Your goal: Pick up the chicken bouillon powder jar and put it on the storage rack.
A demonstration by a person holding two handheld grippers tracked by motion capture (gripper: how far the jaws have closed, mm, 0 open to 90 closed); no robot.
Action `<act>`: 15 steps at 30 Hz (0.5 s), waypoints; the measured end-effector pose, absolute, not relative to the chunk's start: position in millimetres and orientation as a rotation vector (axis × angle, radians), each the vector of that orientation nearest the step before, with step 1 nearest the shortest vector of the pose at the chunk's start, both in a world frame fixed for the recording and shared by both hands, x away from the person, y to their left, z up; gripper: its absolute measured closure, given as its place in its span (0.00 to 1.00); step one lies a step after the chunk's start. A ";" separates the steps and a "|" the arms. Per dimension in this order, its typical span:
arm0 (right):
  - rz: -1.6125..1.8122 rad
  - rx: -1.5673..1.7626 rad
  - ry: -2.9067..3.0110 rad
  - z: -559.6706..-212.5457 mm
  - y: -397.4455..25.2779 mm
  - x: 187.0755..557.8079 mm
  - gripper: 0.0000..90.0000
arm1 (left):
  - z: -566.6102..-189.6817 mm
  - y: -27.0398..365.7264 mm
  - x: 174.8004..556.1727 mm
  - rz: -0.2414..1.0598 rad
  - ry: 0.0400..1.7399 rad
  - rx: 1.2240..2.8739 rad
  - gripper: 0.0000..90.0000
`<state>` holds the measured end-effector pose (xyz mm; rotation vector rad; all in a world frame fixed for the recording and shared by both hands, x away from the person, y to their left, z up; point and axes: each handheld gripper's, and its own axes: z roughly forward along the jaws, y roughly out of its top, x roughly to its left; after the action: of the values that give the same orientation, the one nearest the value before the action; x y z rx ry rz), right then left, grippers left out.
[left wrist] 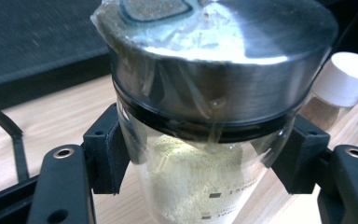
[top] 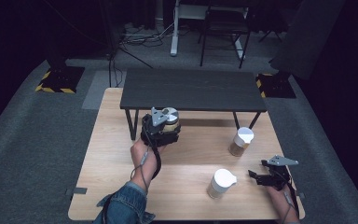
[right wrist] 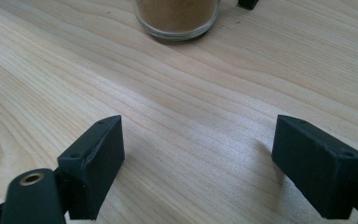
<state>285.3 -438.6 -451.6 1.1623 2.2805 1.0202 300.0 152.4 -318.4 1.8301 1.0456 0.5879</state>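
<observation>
My left gripper [top: 168,128] is shut on a glass jar [top: 171,114] with a steel lid, held just in front of the black shelf. In the left gripper view the jar [left wrist: 200,186] holds pale yellow powder, and both pads [left wrist: 107,156] of the left gripper [left wrist: 205,158] press its glass just under the lid. My right gripper [top: 257,176] stands open low over the table's right front. In the right gripper view, bare wood lies between the jaws of the right gripper [right wrist: 198,163], and a jar of brown powder [right wrist: 177,16] stands farther ahead.
A low black shelf [top: 191,88] stands on legs across the back of the wooden table [top: 121,186]. Two white-lidded glass jars stand on the right: one [top: 241,141] near the shelf's right leg, one [top: 221,183] near the front, left of the right gripper.
</observation>
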 end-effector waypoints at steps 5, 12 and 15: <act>1.020 1.163 2.280 -451.6 -438.6 285.3 0.18 | -303.5 158.0 302.2 0.594 1.045 1.827 0.35; 1.019 1.166 2.278 -451.6 -438.5 285.3 0.18 | -284.1 168.0 310.3 0.575 1.046 1.834 0.34; 1.019 1.166 2.278 -451.6 -438.5 285.3 0.18 | -278.7 170.4 312.6 0.570 1.052 1.827 0.34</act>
<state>285.3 -438.5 -451.6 1.1656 2.2784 1.0190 312.6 170.4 -278.7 1.8267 1.0516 0.5701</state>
